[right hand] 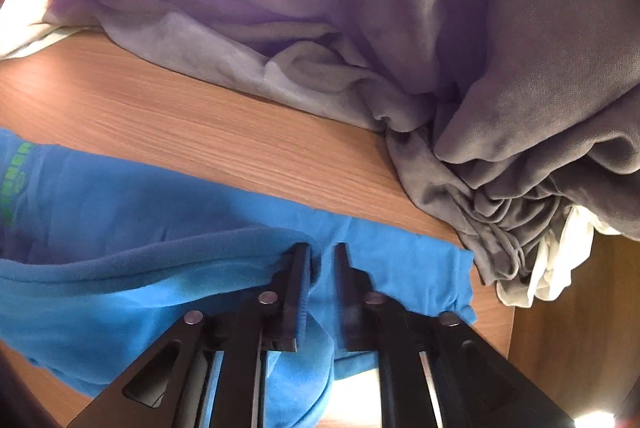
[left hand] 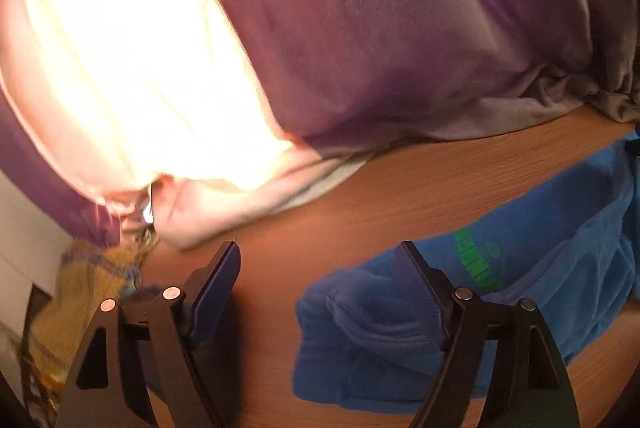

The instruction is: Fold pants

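The blue pants (left hand: 500, 292) lie crumpled on the wooden table (left hand: 400, 188), and everything here is placed against them. In the left wrist view they spread from the middle of the frame out to the right edge, with green lettering (left hand: 476, 260) printed on the cloth and a thick bunched end lowest and nearest the camera.

The left gripper (left hand: 320, 268) has its 2 fingers spread wide and holds nothing. Its right finger (left hand: 420, 292) stands over the near bunched end of the pants; whether it touches the cloth cannot be told. Its left finger (left hand: 216, 288) is over bare wood, well to the left of the pants.

In the right wrist view the pants (right hand: 140, 220) run from the left edge to a flat hemmed end at the right of centre. The right gripper (right hand: 322, 268) is nearly closed, with only a narrow gap between its 2 fingers, and a ridge of blue cloth rises into that gap. A fold of the pants also hangs down between the finger bases, so the gripper appears to be pinching the fabric near that end.

Beyond the pants, across a strip of bare wood, a purple-grey curtain (right hand: 360, 8) drapes onto the table and gathers into tight wrinkles at the right. A white cloth (right hand: 552, 268) shows beneath those wrinkles, just right of the pants' hem. In the left view part of the curtain (left hand: 360, 28) is blown out by bright light, and a yellow patterned cloth (left hand: 80, 292) lies far left of the pants, off the table's edge.
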The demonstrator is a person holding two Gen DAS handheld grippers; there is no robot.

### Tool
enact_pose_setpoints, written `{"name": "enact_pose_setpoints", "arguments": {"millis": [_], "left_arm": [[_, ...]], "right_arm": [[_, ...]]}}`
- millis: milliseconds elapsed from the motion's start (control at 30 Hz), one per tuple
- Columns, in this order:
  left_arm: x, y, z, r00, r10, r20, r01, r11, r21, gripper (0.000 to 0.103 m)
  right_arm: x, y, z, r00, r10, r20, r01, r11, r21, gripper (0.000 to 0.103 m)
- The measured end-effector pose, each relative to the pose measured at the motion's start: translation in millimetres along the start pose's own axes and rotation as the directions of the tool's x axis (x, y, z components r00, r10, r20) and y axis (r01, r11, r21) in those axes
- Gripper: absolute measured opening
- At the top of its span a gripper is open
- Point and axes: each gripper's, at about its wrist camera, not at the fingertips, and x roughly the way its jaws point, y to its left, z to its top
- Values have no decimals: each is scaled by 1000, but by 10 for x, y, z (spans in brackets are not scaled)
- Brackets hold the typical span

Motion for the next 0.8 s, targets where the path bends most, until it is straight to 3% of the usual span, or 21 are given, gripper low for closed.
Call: {"name": "enact_pose_setpoints", "arguments": {"millis": [67,167,267,333,433,500,567,633,700,800], "left_arm": [[-80,56,42,999,-44,18,44,998,34,79],[-242,133,83,989,-138,49,134,988,82,79],[-453,170,76,950,-295,101,274,944,187,79],[-553,109,46,907,-406,117,351,878,325,79],[-531,-7,44,848,-527,55,443,763,471,78],[-460,-57,88,804,-595,-7,519,695,497,71],[-343,-97,160,747,-659,-88,605,619,501,66],[-270,-120,191,720,-683,-125,642,586,495,64],[-166,-138,237,700,-698,-147,669,570,478,59],[-8,-169,270,663,-722,-198,721,543,432,53]], "right_arm": [[-137,-6,-5,999,-11,31,11,1000,-11,36],[-468,-12,-39,997,24,79,-20,999,-47,37],[-868,15,-99,988,43,150,-25,992,-124,43],[-1141,65,-142,969,118,216,-71,974,-215,48],[-1473,261,-175,919,263,293,-118,894,-433,48],[-1577,454,-172,882,362,300,-128,799,-588,48],[-1560,609,-101,849,473,235,-200,700,-686,48],[-1460,700,42,814,567,127,-312,611,-727,48],[-1362,750,169,787,615,56,-384,559,-735,48],[-1213,818,303,773,634,-15,-429,506,-748,48]]}}
